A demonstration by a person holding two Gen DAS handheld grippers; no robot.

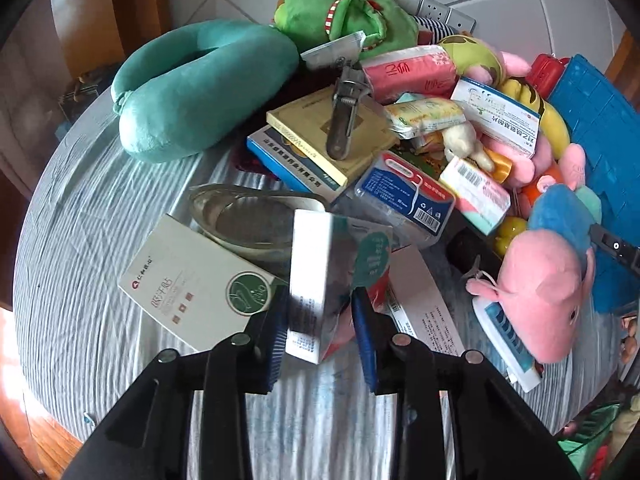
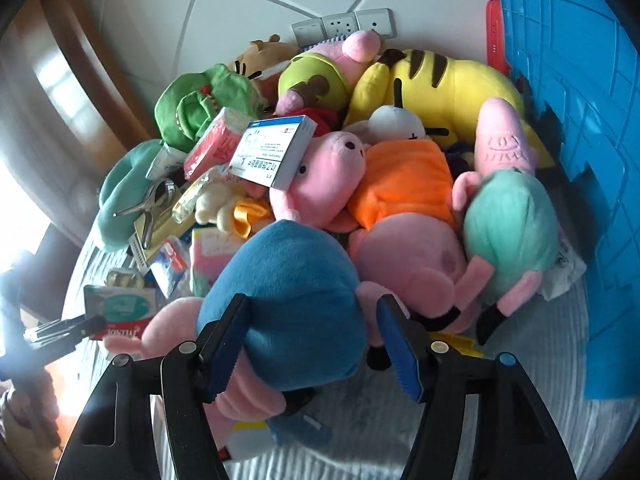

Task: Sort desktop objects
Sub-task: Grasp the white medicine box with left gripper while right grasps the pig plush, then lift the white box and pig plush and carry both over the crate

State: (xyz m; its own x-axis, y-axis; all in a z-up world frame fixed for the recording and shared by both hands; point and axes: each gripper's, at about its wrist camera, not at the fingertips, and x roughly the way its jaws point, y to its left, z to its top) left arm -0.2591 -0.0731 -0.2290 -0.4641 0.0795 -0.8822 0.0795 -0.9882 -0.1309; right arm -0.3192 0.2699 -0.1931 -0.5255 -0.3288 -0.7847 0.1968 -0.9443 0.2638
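Note:
A heap of plush toys and small boxes lies on a striped cloth. My left gripper is shut on a white box with a teal label and holds it tilted just above the cloth. That same box shows at the left of the right wrist view. My right gripper is open, its fingers on either side of a pink pig plush in a blue dress. The left pad touches the plush; the right pad stands a little apart from it. The plush lies at the heap's right edge.
A blue plastic crate stands at the right. A teal neck pillow, a green frog plush, stacked books under a metal clip, a glass dish and a flat white box crowd the table. Wall sockets are behind.

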